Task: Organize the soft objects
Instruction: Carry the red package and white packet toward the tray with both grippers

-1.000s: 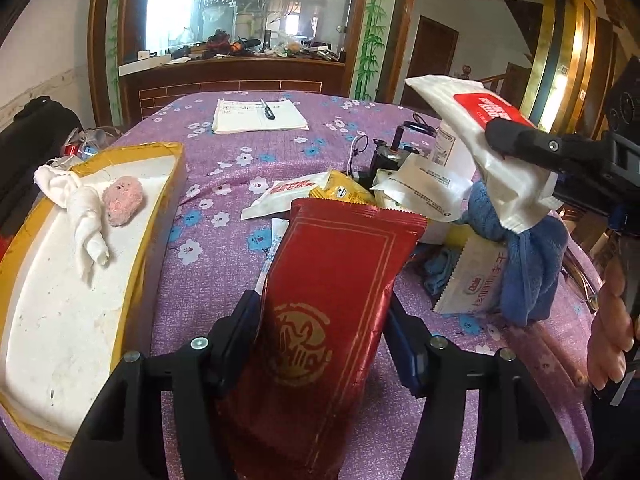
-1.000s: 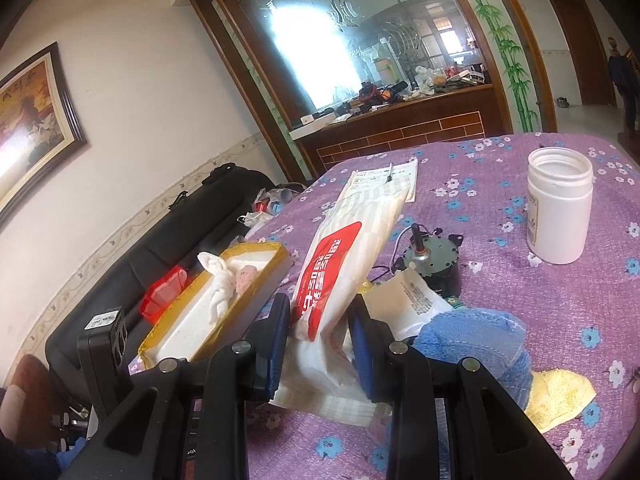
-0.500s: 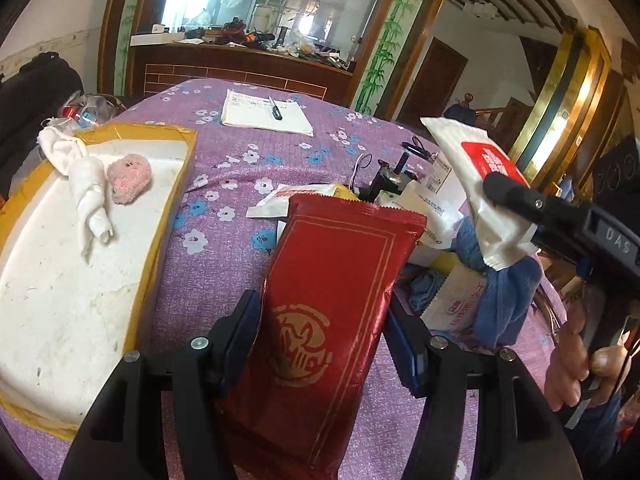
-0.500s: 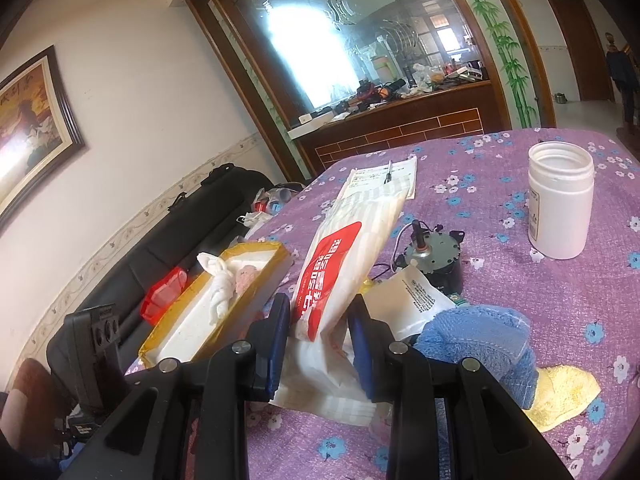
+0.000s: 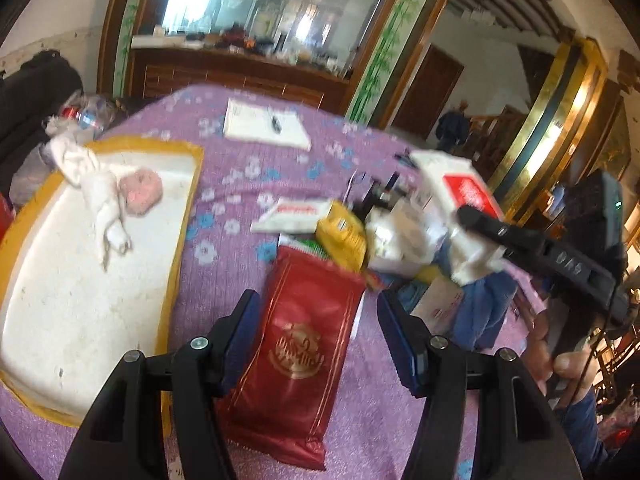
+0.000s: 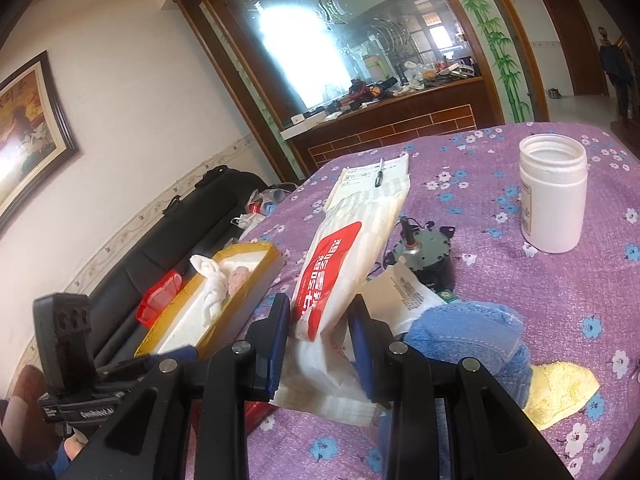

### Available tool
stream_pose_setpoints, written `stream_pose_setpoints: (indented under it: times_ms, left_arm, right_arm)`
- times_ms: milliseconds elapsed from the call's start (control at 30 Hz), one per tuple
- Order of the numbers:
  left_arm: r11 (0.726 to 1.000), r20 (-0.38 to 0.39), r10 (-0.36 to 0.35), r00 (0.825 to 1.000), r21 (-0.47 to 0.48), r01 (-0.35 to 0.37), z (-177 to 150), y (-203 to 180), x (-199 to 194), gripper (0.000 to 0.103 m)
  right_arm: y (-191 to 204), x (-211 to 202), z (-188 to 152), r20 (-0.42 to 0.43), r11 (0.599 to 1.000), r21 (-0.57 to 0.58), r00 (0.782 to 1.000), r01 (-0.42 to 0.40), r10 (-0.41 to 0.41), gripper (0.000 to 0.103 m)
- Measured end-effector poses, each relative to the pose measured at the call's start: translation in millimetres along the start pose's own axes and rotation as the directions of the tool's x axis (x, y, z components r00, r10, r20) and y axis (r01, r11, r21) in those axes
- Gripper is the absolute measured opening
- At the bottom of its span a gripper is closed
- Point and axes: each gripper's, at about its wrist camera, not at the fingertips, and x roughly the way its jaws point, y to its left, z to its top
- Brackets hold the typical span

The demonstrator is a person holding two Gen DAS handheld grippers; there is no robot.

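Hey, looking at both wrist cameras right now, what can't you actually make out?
- Left wrist view: motion blur smears the print on the red packet and the yellow packet.
- Right wrist view: the white packet hides part of the motor.
- Right wrist view: the blue towel covers most of the yellow cloth.

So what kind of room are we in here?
Probably a home living or dining room: a table under a purple floral cloth, a black sofa along the wall, and a wooden counter under a big mirror.

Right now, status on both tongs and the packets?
Left tongs open around red packet, not gripping. Right tongs shut on white packet, held up. Blue towel close beside.
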Motion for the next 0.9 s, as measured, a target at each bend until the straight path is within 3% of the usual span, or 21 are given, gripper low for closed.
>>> stream_pose_setpoints:
  times_ms: [100,167,233,433,533,633,700,733,767,900]
  left_arm:
    - [1.0,-0.057,-0.005,0.998,0.006,0.005,-3.7,-1.5,8.8,0.063]
    - [0.998,-0.079,0.027,0.997,0.052,-0.023,-7.7,-7.9,12.8,0.08]
    - [0.995,-0.1,0.055,0.993,0.09,-0.046,-12.0,-13.5,18.8,0.086]
    - [0.967,-0.146,0.16,0.976,0.22,-0.126,-20.1,-28.8,46.7,0.087]
    - [0.956,-0.19,0.218,0.957,0.238,-0.171,-20.0,-26.2,65.6,0.087]
    - [0.94,-0.184,0.255,0.949,0.275,-0.2,-22.5,-29.3,76.6,0.087]
    - [0.946,-0.186,0.246,0.951,0.26,-0.194,-23.0,-28.4,81.6,0.085]
    - [0.944,-0.165,0.254,0.953,0.256,-0.207,-22.0,-28.1,80.9,0.069]
    - [0.943,-0.155,0.256,0.954,0.255,-0.211,-21.0,-28.0,81.3,0.063]
    - [0.959,-0.149,0.21,0.966,0.224,-0.174,-20.2,-23.7,76.8,0.059]
  right_arm:
    - [-4.2,-3.1,1.6,0.006,1.0,0.022,1.0,-0.01,0.01,0.032]
    - [-6.3,-5.4,2.8,0.011,0.999,0.035,1.0,-0.02,0.02,0.032]
    - [-6.3,-6.5,2.5,0.012,0.999,0.04,1.0,-0.03,0.029,0.032]
    - [-5.2,-5.8,0.7,0.004,0.999,0.038,0.999,-0.032,0.032,0.033]
    - [-3.7,-5.9,0.5,0.004,0.999,0.032,0.999,-0.035,0.035,0.033]
    - [-1.8,-4.4,0.7,0.0,0.999,0.027,0.999,-0.039,0.039,0.033]
    - [-0.7,-3.2,1.0,-0.004,0.999,0.021,0.999,-0.039,0.039,0.033]
    - [-0.1,-2.9,0.7,-0.005,0.999,0.018,0.999,-0.038,0.038,0.033]
    - [0.6,-2.7,0.2,-0.005,0.999,0.017,0.999,-0.038,0.038,0.033]
    - [0.9,-1.9,-0.5,-0.007,0.999,0.016,0.999,-0.037,0.037,0.033]
